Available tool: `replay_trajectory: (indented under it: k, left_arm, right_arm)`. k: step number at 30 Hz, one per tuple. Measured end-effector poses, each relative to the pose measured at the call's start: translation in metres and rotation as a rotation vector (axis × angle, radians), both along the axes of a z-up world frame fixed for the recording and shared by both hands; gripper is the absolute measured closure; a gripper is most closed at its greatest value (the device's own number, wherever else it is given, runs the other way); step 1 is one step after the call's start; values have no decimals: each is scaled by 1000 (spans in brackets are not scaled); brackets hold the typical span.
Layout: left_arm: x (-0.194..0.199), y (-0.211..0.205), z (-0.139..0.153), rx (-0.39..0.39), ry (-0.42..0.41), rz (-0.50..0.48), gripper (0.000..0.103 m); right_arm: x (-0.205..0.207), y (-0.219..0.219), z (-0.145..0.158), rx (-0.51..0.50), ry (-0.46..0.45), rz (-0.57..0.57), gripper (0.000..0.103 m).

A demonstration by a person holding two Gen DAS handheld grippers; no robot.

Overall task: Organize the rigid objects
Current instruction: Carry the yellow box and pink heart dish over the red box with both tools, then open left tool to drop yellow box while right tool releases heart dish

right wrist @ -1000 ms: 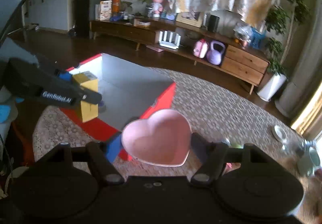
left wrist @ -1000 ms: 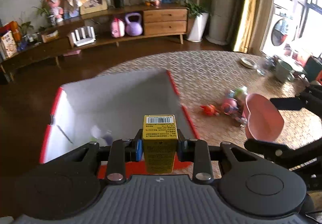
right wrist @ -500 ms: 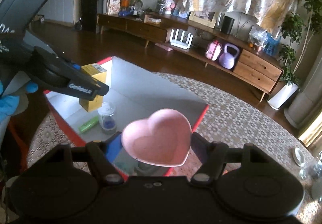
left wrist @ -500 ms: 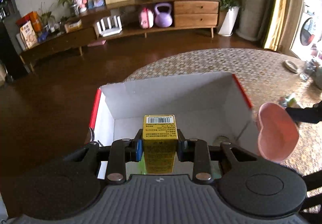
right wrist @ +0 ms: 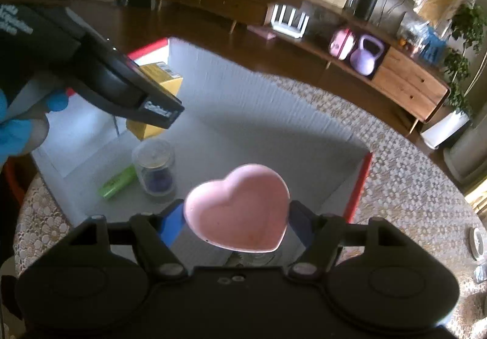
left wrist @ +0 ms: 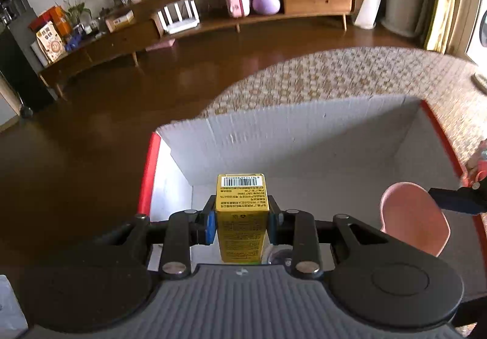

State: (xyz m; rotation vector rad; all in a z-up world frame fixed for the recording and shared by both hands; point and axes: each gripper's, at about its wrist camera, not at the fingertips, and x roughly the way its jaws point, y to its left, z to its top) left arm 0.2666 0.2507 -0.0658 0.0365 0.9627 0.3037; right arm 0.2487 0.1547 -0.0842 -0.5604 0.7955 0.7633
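Note:
My left gripper (left wrist: pixel 242 221) is shut on a yellow carton (left wrist: pixel 242 217) and holds it over the near left part of the open red-edged box (left wrist: pixel 304 138). The carton also shows in the right wrist view (right wrist: pixel 158 80), under the left gripper (right wrist: pixel 158 109). My right gripper (right wrist: pixel 236 217) is shut on a pink heart-shaped bowl (right wrist: pixel 240 211) and holds it over the box (right wrist: pixel 274 113). The bowl shows at the right in the left wrist view (left wrist: pixel 414 223).
Inside the box lie a clear jar with a blue thing in it (right wrist: pixel 155 168) and a green tube (right wrist: pixel 117 182). The box stands on a round table with a patterned cloth (right wrist: pixel 411 174). A small toy (left wrist: pixel 479 162) lies right of the box.
Both grippers have moved over the box with their objects still held. The carton and the bowl now hang lower, above the box floor.

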Motion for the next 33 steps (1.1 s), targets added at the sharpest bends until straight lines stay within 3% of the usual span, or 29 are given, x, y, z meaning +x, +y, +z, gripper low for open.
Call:
replay_trajectory:
  k: [5, 22, 27, 33]
  left_arm:
    - [10, 3, -17, 1, 58, 22, 73]
    - [22, -4, -36, 13, 110, 1, 72]
    - [29, -10, -38, 26, 123, -8, 72]
    - [27, -12, -35, 29, 111, -11, 72]
  right_arm:
    - [6, 5, -6, -16, 69, -16, 30]
    - [9, 7, -16, -53, 84, -56, 29]
    - [7, 3, -12, -19, 81, -58, 20]
    - [3, -3, -6, 13, 76, -48, 17]
